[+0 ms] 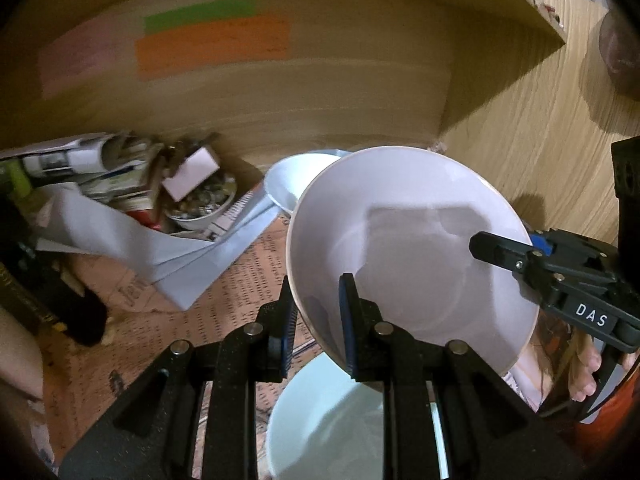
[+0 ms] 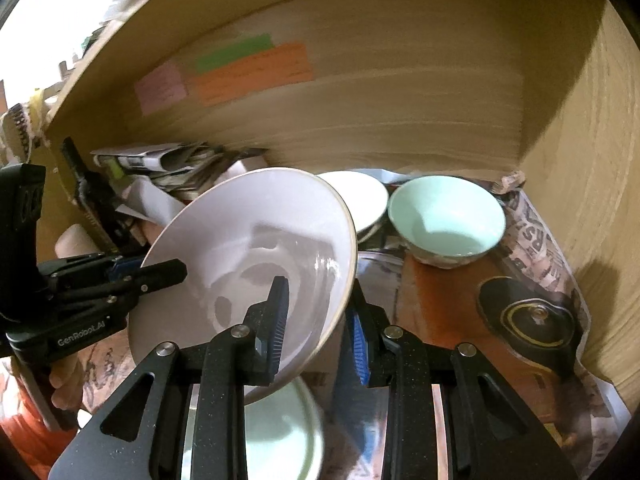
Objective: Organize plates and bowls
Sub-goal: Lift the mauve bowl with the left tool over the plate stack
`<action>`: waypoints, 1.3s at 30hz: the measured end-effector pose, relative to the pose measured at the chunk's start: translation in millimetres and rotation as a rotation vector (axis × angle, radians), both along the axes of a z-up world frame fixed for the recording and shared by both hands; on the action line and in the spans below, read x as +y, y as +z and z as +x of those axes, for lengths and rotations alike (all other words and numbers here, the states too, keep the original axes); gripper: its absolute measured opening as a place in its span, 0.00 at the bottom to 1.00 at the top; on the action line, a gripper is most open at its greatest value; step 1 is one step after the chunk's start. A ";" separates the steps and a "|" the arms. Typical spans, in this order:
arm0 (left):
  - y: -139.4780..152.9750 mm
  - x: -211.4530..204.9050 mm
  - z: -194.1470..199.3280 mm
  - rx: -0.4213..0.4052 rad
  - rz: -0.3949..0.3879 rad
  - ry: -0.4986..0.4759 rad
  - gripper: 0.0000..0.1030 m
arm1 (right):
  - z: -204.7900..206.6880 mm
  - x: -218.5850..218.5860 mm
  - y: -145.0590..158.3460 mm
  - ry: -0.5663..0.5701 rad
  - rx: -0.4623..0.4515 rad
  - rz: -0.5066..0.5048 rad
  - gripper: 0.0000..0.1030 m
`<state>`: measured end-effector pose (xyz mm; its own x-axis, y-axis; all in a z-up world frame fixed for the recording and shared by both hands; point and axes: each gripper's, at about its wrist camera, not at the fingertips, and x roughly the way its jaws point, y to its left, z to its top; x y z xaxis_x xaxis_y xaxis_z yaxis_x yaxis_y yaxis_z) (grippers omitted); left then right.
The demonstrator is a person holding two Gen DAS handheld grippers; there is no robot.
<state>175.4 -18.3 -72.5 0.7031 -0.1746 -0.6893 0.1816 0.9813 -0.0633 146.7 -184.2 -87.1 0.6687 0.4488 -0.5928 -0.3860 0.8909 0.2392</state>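
Both the left gripper (image 1: 318, 320) and right gripper (image 2: 318, 330) are clamping opposite rims of a tilted white bowl (image 1: 408, 240), holding it directly above a pale green bowl (image 1: 328, 420) inside the wooden cabinet (image 2: 400, 100).

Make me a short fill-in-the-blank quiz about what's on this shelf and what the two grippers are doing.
1. Both grippers clamp the rim of the same ____ bowl, the left gripper and the right gripper on opposite sides.
2. The bowl standing at the back right is mint ____.
3. The shelf floor is lined with ____.
4. Above the green paper strip and the ____ one is bare wood.

Missing words: white; green; newspaper; orange
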 end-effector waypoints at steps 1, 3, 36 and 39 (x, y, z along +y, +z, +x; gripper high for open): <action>1.7 2.5 -4.2 -0.006 -0.003 0.009 0.19 | -1.7 1.6 0.8 0.005 -0.003 0.001 0.25; 4.0 7.9 -11.2 -0.014 -0.007 0.024 0.19 | -5.3 8.0 2.9 0.022 -0.009 0.005 0.25; -17.3 124.2 -132.4 -0.064 -0.027 0.274 0.19 | -61.0 119.6 -6.1 0.268 0.000 -0.013 0.25; -24.6 133.7 -138.8 -0.051 -0.031 0.295 0.19 | -62.4 131.2 -11.6 0.289 0.018 -0.019 0.25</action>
<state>36.6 115.4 -97.0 0.7604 0.0216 -0.6490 -0.1069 0.9900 -0.0924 84.3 -53.0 -98.7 0.5039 0.6081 -0.6134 -0.6209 0.7487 0.2322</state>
